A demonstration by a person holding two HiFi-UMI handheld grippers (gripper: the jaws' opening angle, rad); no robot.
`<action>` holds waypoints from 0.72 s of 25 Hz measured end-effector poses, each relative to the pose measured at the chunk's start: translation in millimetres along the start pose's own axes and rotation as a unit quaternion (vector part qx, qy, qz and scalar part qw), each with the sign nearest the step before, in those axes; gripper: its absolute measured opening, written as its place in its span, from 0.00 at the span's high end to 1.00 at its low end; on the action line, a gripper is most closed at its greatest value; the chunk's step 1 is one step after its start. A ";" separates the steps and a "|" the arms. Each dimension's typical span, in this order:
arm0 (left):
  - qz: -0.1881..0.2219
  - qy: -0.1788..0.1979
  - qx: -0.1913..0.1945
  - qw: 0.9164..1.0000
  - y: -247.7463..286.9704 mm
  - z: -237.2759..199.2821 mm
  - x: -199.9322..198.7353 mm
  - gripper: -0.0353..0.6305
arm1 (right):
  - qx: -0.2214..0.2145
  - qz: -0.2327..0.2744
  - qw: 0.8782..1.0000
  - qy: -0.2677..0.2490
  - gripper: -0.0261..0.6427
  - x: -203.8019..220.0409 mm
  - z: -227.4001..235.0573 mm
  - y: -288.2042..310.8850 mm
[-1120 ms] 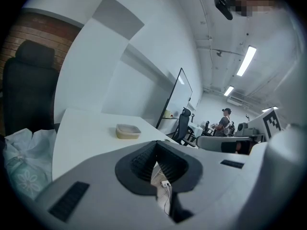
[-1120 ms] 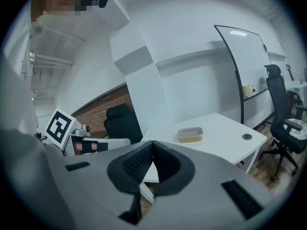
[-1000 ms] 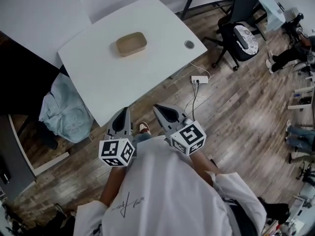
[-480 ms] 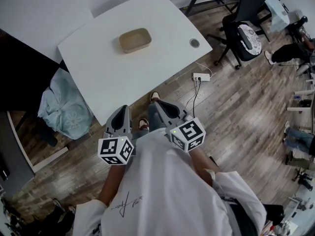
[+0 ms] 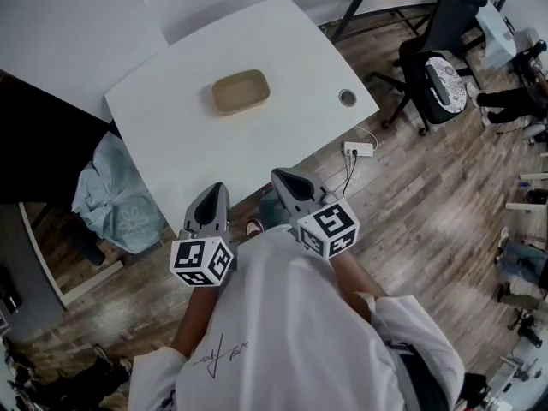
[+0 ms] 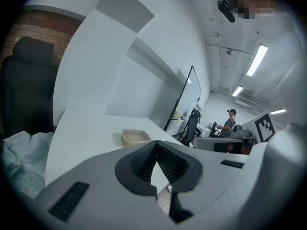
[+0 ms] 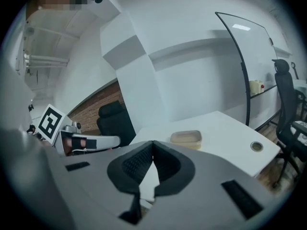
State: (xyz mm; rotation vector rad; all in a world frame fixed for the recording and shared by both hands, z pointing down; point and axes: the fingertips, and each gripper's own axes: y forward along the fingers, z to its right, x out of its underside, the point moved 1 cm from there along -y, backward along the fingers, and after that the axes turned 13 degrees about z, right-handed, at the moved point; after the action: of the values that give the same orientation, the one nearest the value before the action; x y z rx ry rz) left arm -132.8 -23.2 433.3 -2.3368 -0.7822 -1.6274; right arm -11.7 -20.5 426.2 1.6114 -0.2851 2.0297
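Note:
A shallow tan container (image 5: pixel 241 91) sits on a white table (image 5: pixel 171 135), toward its far side. Both grippers are held close to the person's chest, short of the table's near edge. My left gripper (image 5: pixel 216 190) is shut with nothing in it and points at the table. My right gripper (image 5: pixel 281 176) is also shut and empty, beside the left one. In the left gripper view the container (image 6: pixel 135 137) shows just above the closed jaws. In the right gripper view the container (image 7: pixel 186 138) lies ahead, with a round cable hole (image 7: pixel 256 146) to its right.
A light blue bag (image 5: pixel 116 199) lies on the floor left of the table, by a black chair (image 6: pixel 26 95). An office chair (image 5: pixel 438 67) and a power strip (image 5: pixel 360 149) are at the right on the wood floor. A whiteboard (image 7: pixel 244 66) stands behind the table.
The person and both grippers have come a little closer to the table; the container looks slightly larger in both gripper views. Both grippers stay shut.

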 end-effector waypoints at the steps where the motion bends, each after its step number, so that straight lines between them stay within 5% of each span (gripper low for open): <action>1: 0.000 0.001 -0.001 1.000 7.5 -0.6 -1.5 0.94 | -0.001 0.000 1.000 0.000 0.94 -2.2 6.2 5.2; 18: 0.005 0.008 -0.044 0.999 106.3 -23.0 -22.8 0.94 | -0.029 -0.011 0.999 0.033 0.94 -24.2 98.3 88.0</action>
State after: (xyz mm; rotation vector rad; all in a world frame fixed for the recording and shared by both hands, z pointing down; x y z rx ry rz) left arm -102.3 -130.0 436.2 -2.3801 -0.7087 -1.7061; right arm 28.5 -147.3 443.2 1.5033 -0.2980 2.0342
